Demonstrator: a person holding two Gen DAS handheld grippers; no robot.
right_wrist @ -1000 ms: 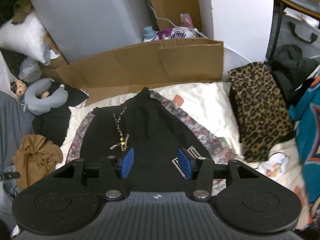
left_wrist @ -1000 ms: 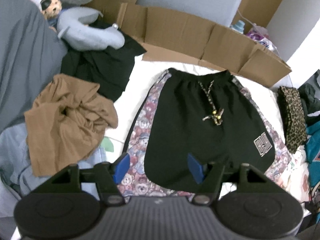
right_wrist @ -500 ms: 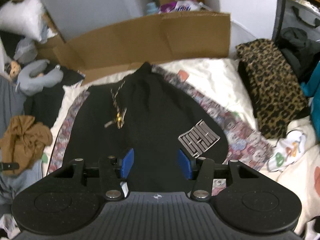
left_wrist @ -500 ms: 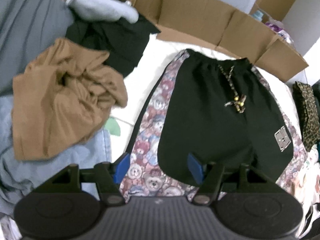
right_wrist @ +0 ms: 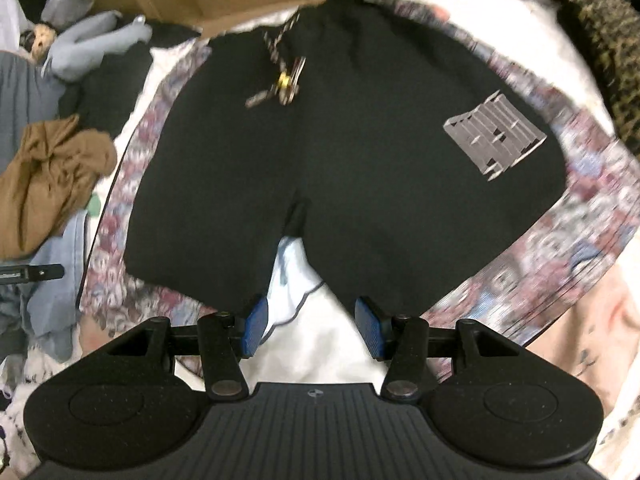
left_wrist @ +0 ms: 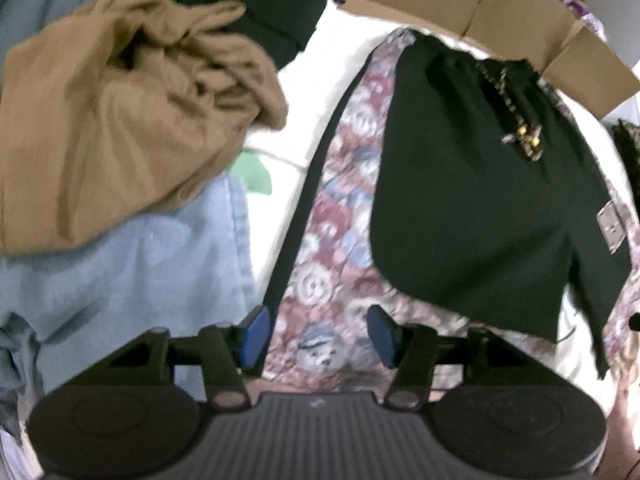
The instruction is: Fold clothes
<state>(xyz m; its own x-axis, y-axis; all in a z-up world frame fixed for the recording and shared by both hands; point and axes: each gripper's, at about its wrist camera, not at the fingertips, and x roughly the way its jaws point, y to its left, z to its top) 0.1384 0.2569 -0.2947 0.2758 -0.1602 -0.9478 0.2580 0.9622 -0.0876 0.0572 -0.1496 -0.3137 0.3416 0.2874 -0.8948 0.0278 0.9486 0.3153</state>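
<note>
Both my claws point steeply down over the bed. The black shorts lie flat on a bear-print cloth, filling mid-frame in the right view and the right half in the left view. My right claw gapes empty below the crotch. My left claw, jaws just narrowing, stands open over the print, left of the hem.

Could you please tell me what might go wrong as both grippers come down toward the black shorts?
The left hand-held gripper, open with jaws just closing, sits over the teddy-bear print fabric, so it may pinch that instead of the black shorts. The open right hand-held gripper straddles the crotch gap and may grab white bedding.
</note>
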